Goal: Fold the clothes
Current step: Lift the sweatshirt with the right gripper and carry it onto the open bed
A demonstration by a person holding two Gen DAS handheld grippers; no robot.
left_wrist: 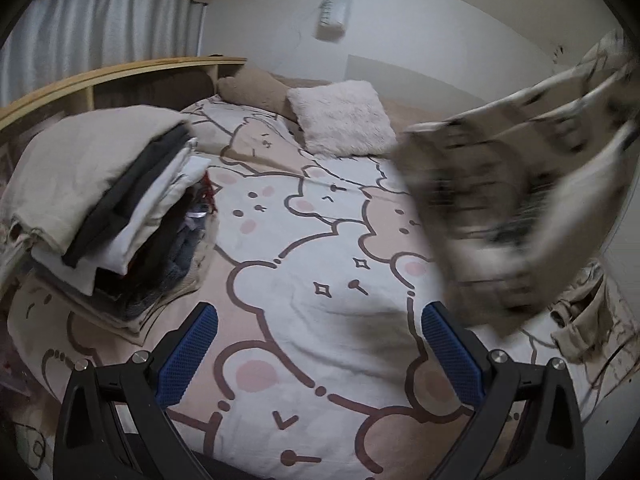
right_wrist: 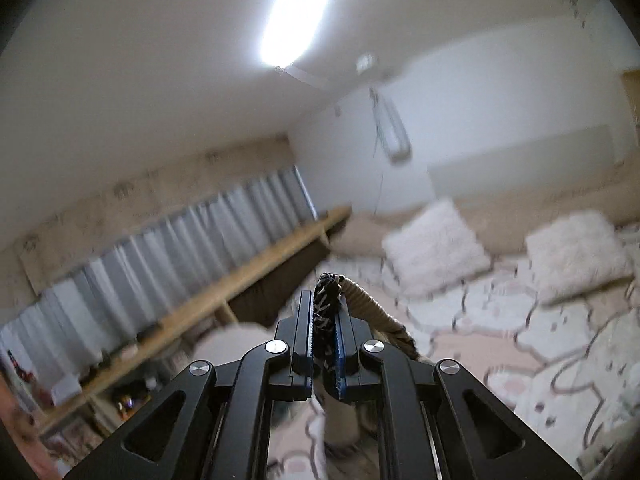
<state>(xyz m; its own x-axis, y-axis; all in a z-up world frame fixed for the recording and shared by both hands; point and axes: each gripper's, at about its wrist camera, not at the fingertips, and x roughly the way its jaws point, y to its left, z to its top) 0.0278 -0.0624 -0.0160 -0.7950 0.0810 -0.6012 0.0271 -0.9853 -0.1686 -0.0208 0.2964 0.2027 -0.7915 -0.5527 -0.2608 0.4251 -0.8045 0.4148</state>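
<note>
My right gripper (right_wrist: 325, 308) is shut on a beige garment with black and white markings (right_wrist: 326, 304), whose bunched edge sticks out above the pads. In the left wrist view the same patterned garment (left_wrist: 512, 208) hangs blurred in the air at the right, above the bed. A stack of folded clothes (left_wrist: 112, 208) in beige, grey, white and dark colours sits on the left of the bed. My left gripper (left_wrist: 320, 320) is open above the bear-print bedsheet (left_wrist: 320, 248), with nothing between its blue pads.
A fluffy white pillow (left_wrist: 340, 118) and a brown cushion (left_wrist: 252, 88) lie at the head of the bed; the right wrist view shows two white pillows (right_wrist: 434, 248). A wooden shelf (left_wrist: 112, 76) and grey curtain (left_wrist: 100, 24) run along the left. More crumpled beige cloth (left_wrist: 584, 320) lies at the right edge.
</note>
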